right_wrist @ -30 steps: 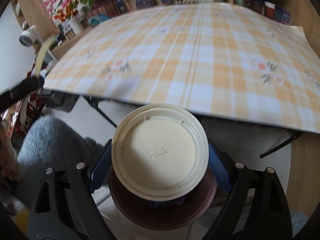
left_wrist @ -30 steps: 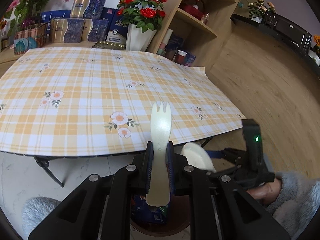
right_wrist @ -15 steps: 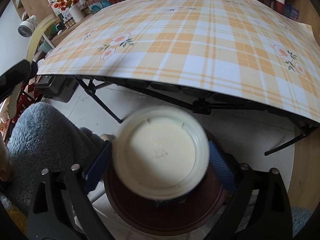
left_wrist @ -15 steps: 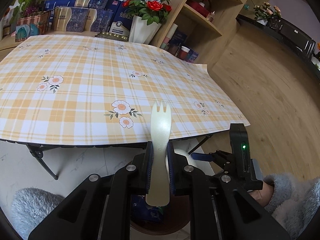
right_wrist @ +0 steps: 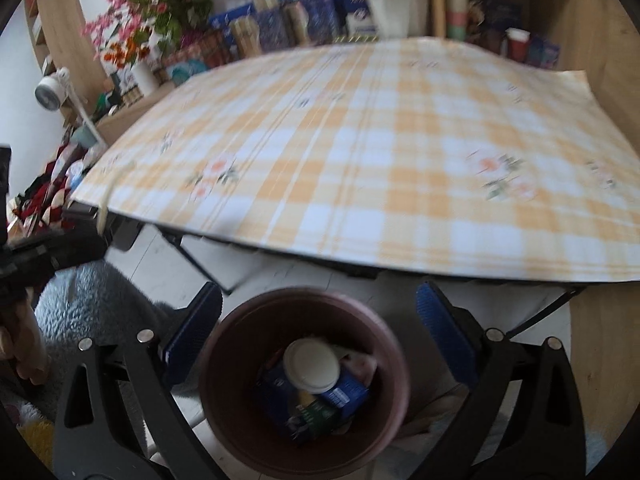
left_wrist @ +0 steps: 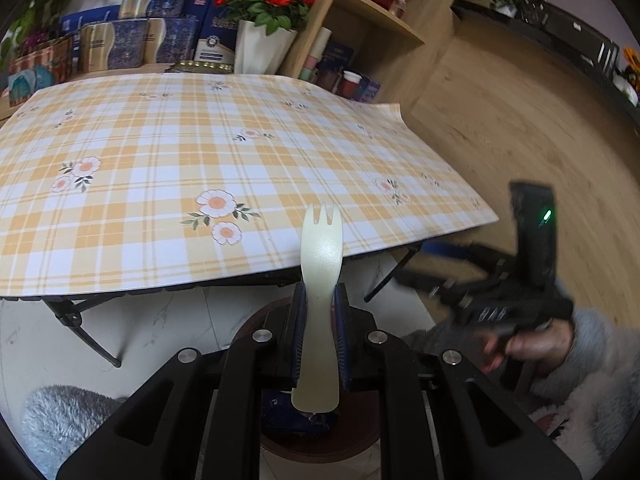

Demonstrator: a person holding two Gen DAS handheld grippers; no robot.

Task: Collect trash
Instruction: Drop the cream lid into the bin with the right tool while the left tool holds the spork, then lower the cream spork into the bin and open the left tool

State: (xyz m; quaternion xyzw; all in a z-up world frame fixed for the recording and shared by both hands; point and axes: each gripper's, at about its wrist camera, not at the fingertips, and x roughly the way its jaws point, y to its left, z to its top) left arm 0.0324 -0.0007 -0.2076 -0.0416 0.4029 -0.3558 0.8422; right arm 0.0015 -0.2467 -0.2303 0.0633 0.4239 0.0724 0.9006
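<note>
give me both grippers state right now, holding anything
Left gripper: shut on the spork.
Right gripper: open, fingers have just been spreading, nothing between them; the cream lid lies in the bin below.

Motion blur smears the right gripper (left_wrist: pixel 436 276) in the left wrist view, so its jaws can't be read there. The bin (left_wrist: pixel 256 320) hides mostly behind the left gripper's body. In the right wrist view the surface (right_wrist: pixel 360 168) is smeared; the wrappers (right_wrist: pixel 344 392) are unreadable.
</note>
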